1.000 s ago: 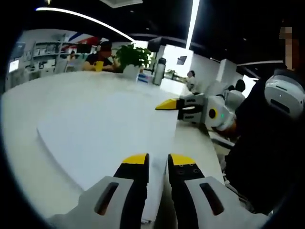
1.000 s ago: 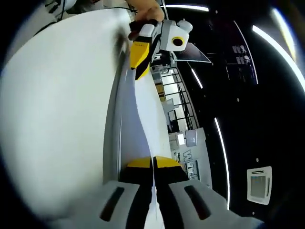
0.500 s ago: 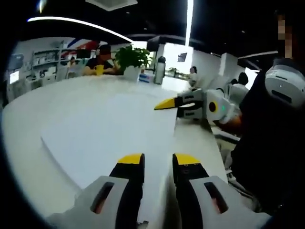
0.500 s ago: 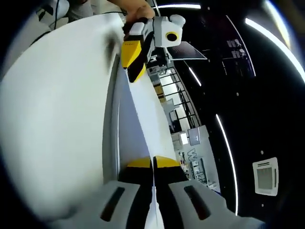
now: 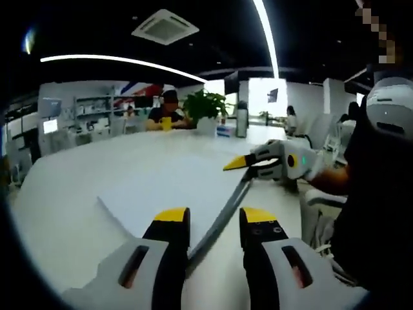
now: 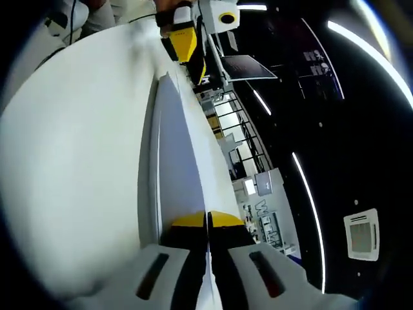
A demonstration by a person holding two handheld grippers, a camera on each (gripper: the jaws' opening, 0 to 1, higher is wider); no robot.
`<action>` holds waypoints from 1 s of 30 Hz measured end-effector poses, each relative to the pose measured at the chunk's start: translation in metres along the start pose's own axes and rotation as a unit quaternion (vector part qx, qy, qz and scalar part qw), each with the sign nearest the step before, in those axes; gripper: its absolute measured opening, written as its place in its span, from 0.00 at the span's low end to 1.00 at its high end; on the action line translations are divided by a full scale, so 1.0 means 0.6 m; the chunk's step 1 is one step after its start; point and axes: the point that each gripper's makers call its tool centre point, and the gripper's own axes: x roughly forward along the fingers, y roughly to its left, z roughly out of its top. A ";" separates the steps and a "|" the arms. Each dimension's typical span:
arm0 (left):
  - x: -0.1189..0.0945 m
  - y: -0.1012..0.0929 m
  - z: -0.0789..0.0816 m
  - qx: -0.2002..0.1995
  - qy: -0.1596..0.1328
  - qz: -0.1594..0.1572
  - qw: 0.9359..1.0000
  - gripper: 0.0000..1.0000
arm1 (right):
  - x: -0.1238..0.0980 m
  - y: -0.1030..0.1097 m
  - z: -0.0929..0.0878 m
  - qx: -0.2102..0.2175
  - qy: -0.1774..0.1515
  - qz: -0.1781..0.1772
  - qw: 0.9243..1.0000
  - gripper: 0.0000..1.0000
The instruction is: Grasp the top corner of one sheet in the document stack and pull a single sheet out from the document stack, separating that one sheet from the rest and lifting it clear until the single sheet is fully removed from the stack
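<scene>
Sheet [image 5: 219, 223] edge now lifted off stack [image 5: 161, 187]

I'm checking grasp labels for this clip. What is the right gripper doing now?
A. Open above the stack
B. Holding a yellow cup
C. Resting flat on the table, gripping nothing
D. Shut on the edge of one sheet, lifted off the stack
D: in the right gripper view the right gripper has its fingers closed on the sheet, whose edge rises off the stack in the left gripper view.
</scene>
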 end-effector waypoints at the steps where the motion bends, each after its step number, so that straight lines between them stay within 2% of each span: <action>1: -0.009 0.003 -0.001 -0.007 -0.007 0.014 1.000 0.31 | 0.000 0.000 0.000 0.001 0.000 0.000 1.000 0.02; 5: -0.041 0.005 0.002 -0.020 -0.042 0.058 0.997 0.31 | 0.001 -0.001 -0.001 0.013 -0.001 0.000 1.000 0.02; 12: -0.074 -0.018 -0.014 -0.027 -0.057 0.097 0.993 0.32 | 0.001 -0.001 -0.002 0.021 -0.002 0.001 1.000 0.02; 14: -0.081 -0.016 -0.017 -0.092 -0.071 0.119 0.986 0.32 | 0.001 -0.001 -0.002 0.021 0.000 0.000 1.000 0.02; 15: -0.083 -0.017 -0.014 -0.109 -0.083 0.120 0.983 0.32 | 0.001 -0.001 -0.003 0.022 0.000 -0.001 1.000 0.02; 16: -0.086 -0.019 -0.006 -0.104 -0.099 0.121 0.982 0.33 | 0.001 -0.001 -0.003 0.022 0.000 -0.001 1.000 0.02; 17: -0.089 -0.023 -0.005 -0.099 -0.102 0.120 0.983 0.33 | 0.001 -0.001 -0.003 0.024 0.001 -0.002 1.000 0.02; 22: -0.098 -0.024 -0.010 -0.081 -0.093 0.138 0.983 0.34 | 0.002 -0.001 -0.005 0.031 0.003 -0.005 0.999 0.02; 25: -0.098 -0.033 -0.012 -0.087 -0.091 0.126 0.984 0.31 | 0.002 0.002 -0.003 0.012 0.001 -0.003 1.000 0.02; 30: -0.100 -0.040 -0.009 -0.080 -0.092 0.126 0.984 0.31 | 0.003 0.001 -0.003 0.015 0.003 -0.005 1.000 0.02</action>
